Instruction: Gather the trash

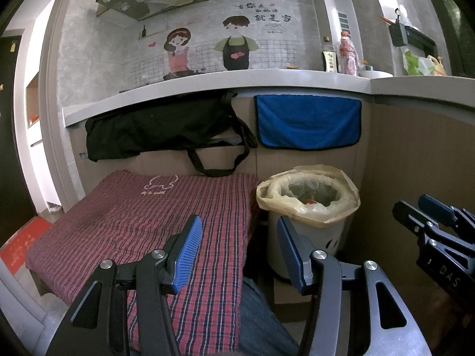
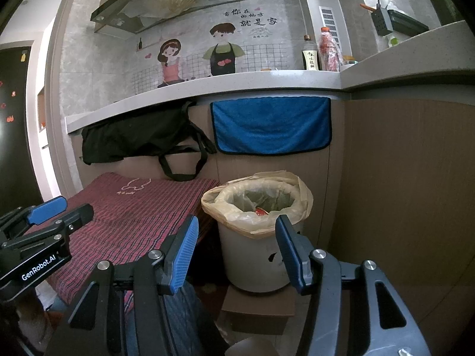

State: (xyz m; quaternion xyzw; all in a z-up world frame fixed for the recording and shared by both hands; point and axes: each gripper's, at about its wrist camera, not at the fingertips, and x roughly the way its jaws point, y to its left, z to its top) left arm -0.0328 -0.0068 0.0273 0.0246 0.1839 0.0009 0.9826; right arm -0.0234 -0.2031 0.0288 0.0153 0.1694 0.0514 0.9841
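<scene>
From the left wrist view, the left gripper (image 1: 239, 246) is held low with its blue-padded fingers spread well apart and nothing between them, aimed at the gap where a red checked cloth (image 1: 142, 216) over a low surface meets the trash bin (image 1: 308, 222). The bin stands just beside that cloth, against the wooden cabinet front, probably kept there to sit close under the kitchen counter (image 1: 207, 84). Its yellowish liner bag (image 1: 308, 190) is folded out over the rim, which keeps the bag's mouth open, and a scrap of red trash (image 1: 310, 202) lies inside. How full the bag is cannot be made out, since its depth is hidden by the rim. The right gripper (image 1: 415, 210) enters at the right edge, cut off, so its spread is hard to judge here. A black bag (image 1: 160, 130) and a blue towel (image 1: 308, 121) hang from the counter edge. In the right wrist view, the right gripper (image 2: 237, 246) also stands spread wide and empty, framing the trash bin (image 2: 252, 261) more squarely, as if lined up with the liner bag (image 2: 258, 201). The red trash (image 2: 261, 211) shows again, partly hidden by the liner's folds. The bin rests on what looks like a cardboard box (image 2: 258, 305), whose lower part is cut off. No loose trash shows on the cloth or floor, so whether collecting is ahead or over cannot be settled.
</scene>
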